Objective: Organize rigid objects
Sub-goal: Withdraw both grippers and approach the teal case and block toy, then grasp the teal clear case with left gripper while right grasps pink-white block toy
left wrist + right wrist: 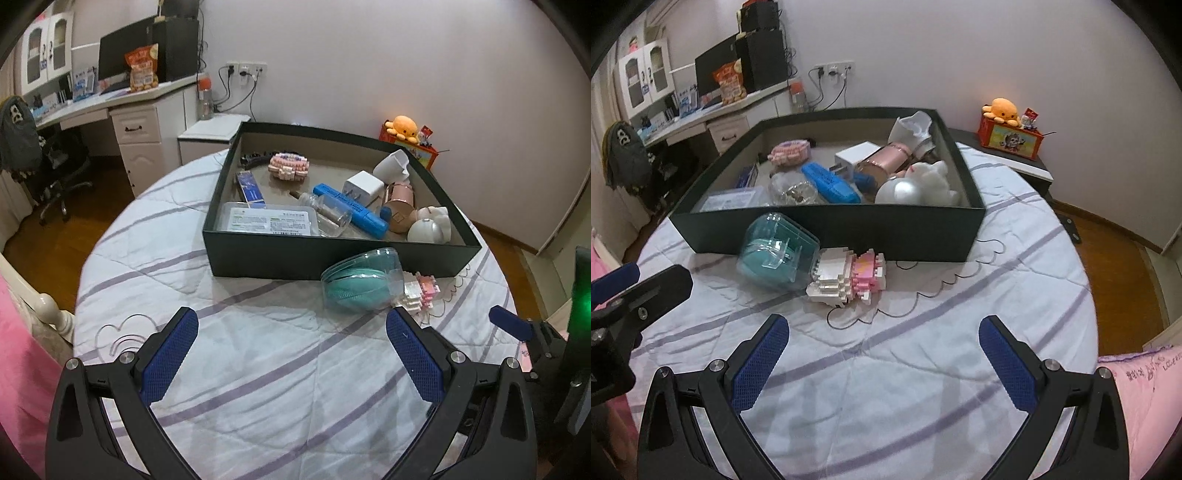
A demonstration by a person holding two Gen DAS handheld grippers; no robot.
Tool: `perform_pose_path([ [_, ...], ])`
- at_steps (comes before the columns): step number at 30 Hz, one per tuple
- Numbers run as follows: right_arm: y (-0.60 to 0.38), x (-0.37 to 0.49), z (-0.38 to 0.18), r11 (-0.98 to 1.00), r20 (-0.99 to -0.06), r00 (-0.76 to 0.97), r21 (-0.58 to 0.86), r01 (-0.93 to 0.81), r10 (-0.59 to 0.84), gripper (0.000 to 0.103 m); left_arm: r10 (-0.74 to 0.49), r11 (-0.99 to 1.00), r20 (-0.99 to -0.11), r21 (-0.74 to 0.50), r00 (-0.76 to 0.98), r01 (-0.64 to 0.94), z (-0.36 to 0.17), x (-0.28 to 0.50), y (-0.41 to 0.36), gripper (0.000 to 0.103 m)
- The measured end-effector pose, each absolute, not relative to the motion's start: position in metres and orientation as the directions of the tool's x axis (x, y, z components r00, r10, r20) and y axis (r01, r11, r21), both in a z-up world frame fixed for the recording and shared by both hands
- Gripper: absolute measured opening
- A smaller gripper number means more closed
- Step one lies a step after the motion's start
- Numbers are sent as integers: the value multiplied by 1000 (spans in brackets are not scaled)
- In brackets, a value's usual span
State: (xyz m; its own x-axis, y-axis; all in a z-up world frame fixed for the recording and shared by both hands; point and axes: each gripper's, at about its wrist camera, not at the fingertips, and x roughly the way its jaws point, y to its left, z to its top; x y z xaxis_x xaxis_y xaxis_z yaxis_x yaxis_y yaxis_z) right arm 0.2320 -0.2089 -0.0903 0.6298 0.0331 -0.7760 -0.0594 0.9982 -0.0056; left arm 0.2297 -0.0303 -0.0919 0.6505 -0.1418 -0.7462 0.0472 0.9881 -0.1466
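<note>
tools point(291, 339) point(884, 347) gape empty before dark box point(827, 229).

Left gripper point(291, 354), jaws spread, above striped bedcover point(258, 369); teal item in clear case point(360, 282) touching black box point(332, 254).

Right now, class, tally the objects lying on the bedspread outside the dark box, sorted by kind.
Clear plastic case holding a teal item: 1
White-and-pink toy-brick model: 1
Total: 2
</note>
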Motion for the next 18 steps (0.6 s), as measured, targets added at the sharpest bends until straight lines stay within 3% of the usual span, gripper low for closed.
perform_pose_path([
  [18, -211, 271, -116, 996, -806, 588, 24, -83, 69, 100, -131, 991, -779, -129, 613, 48, -117, 256, -34, 103],
])
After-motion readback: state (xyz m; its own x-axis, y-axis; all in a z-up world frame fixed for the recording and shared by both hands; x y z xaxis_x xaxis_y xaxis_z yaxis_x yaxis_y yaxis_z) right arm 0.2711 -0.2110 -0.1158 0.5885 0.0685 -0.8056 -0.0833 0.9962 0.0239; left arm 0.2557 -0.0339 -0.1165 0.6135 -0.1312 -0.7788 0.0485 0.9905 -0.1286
